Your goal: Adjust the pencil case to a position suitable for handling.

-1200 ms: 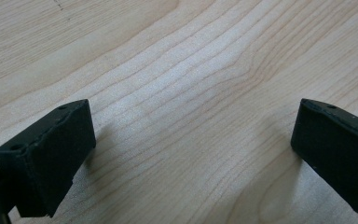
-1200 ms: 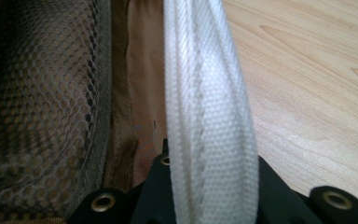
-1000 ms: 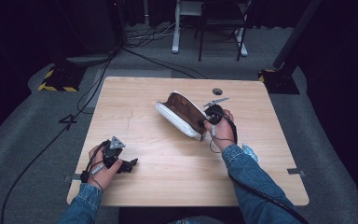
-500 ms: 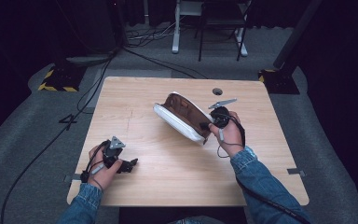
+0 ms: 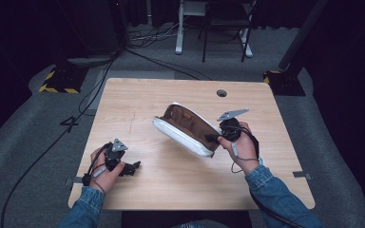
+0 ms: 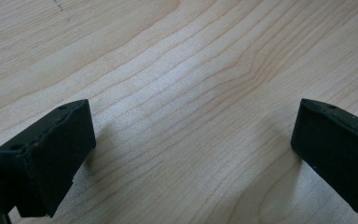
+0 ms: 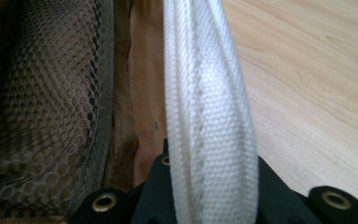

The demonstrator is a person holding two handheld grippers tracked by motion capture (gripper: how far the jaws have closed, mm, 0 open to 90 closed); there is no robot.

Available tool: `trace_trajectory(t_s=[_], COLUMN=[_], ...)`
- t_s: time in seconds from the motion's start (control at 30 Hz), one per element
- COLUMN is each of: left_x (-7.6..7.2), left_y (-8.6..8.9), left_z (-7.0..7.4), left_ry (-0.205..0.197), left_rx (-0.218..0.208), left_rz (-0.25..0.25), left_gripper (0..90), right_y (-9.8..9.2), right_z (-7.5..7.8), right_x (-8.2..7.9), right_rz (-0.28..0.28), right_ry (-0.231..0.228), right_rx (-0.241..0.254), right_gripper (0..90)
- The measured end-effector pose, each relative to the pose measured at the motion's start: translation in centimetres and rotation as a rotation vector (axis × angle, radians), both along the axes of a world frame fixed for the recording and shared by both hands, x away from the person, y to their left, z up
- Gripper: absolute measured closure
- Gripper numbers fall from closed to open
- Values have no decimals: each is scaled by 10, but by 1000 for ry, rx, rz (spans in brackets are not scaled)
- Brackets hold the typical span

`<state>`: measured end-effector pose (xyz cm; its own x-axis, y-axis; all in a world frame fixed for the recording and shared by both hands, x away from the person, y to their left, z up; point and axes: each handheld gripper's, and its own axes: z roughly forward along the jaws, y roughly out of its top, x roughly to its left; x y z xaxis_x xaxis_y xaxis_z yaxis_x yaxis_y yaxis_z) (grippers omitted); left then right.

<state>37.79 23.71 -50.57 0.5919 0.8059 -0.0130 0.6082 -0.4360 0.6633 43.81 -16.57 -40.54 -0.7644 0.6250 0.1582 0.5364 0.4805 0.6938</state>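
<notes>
White case (image 5: 186,129) pinched at rim by my right tool (image 5: 212,137), now lifted higher, tilted above table (image 5: 171,185) centre. My left tool (image 5: 134,167) unmoved, spread over bare wood near left edge.

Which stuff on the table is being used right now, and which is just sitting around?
In use:
- white case with brown mesh lining, tilted up
- right gripper, shut on the case's white edge

Just sitting around:
- left gripper, open, resting on the wooden table
- cable hole

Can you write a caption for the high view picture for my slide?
Right gripper lifts a white case by its rim; left gripper waits open on the table.
</notes>
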Motion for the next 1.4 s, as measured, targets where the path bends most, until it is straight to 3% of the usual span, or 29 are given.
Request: trace_trajectory(t_s=[0.13, 0.37, 0.73, 1.03, 1.4], left_x=[0, 0, 0, 0, 0], left_y=[0, 0, 0, 0, 0], left_z=[0, 0, 0, 0, 0], left_ry=[-1, 0, -1, -1, 4], left_rx=[0, 1, 1, 1, -6], left_rz=[0, -1, 0, -1, 2], left_gripper=[0, 0, 0, 0, 0], right_y=[-2, -5, -14, -15, -14], right_z=[-1, -2, -10, -17, -35], right_x=[-13, -31, -57, -70, -80], right_rz=[28, 55, 122, 167, 213], right_ry=[17, 1, 13, 3, 13], right_rx=[9, 3, -2, -3, -24], right_gripper=[874, 874, 874, 873, 873])
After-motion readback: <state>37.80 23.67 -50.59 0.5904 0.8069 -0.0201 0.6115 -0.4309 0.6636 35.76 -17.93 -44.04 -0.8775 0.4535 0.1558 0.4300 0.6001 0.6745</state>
